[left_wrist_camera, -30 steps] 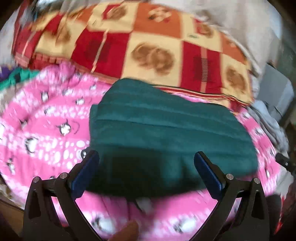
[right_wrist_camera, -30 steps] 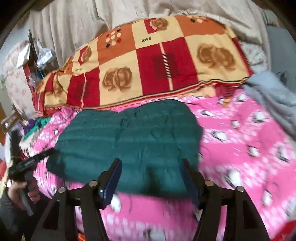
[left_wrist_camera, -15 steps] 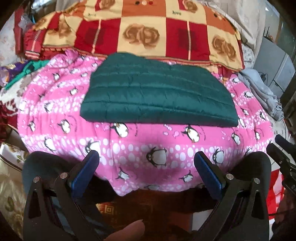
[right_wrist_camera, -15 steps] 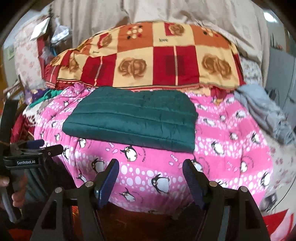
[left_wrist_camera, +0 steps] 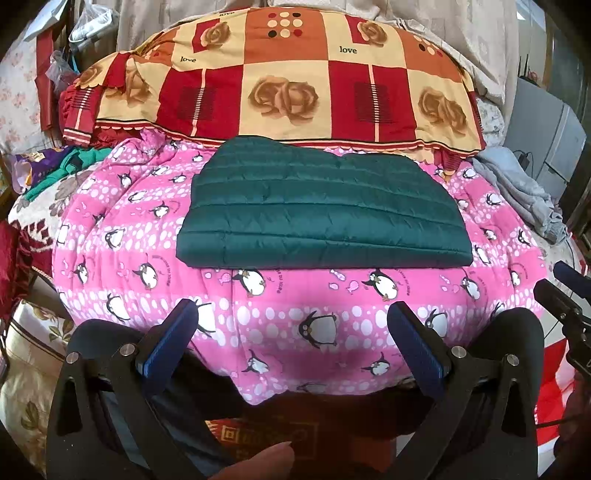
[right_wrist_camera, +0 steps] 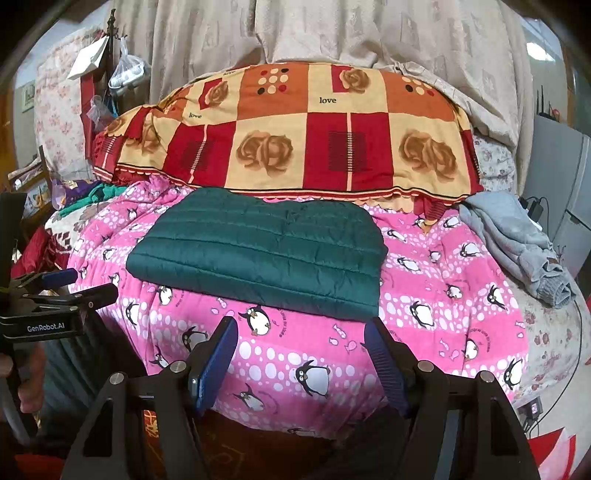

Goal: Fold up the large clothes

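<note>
A dark green quilted jacket [left_wrist_camera: 321, 206] lies folded flat in a rectangle on the pink penguin blanket [left_wrist_camera: 295, 306]; it also shows in the right wrist view [right_wrist_camera: 258, 254]. My left gripper [left_wrist_camera: 291, 328] is open and empty, held back from the bed's front edge, well short of the jacket. My right gripper [right_wrist_camera: 299, 343] is open and empty, also pulled back in front of the bed. The left gripper [right_wrist_camera: 55, 291] shows at the left edge of the right wrist view, and the right gripper [left_wrist_camera: 565, 295] at the right edge of the left wrist view.
A red, orange and cream patchwork quilt [left_wrist_camera: 280, 81] is piled behind the jacket. Grey clothing [right_wrist_camera: 517, 243] lies at the bed's right side. Green and purple clothes [left_wrist_camera: 70, 162] lie at the left. A curtain [right_wrist_camera: 295, 33] hangs behind.
Both grippers have drawn back from the folded jacket to in front of the bed edge. The jacket lies where it was, let go and flat.
</note>
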Available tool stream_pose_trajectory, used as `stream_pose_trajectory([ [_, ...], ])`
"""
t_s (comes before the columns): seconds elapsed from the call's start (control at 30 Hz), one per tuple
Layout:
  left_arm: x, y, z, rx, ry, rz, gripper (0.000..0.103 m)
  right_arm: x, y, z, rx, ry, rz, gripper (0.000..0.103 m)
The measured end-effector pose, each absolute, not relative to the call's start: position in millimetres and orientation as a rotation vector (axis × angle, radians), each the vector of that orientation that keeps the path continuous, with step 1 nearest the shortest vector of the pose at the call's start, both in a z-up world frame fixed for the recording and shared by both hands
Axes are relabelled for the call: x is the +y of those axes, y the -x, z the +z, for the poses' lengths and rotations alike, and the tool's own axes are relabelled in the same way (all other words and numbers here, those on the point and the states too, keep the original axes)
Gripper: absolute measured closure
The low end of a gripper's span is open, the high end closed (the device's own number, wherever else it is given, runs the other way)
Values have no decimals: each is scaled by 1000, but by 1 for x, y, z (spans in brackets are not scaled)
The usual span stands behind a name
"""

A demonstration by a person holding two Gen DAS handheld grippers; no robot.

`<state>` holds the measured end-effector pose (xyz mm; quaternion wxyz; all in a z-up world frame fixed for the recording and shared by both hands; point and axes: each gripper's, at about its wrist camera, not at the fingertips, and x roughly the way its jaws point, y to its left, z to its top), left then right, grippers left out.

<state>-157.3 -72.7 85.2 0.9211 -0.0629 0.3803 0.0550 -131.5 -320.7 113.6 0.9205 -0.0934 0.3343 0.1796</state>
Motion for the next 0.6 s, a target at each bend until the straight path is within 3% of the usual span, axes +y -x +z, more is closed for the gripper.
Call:
stream_pose_trajectory([
  [0.6, -71, 157, 86, 774, 138, 119, 0, -314, 131, 116, 684, 203, 390, 35],
])
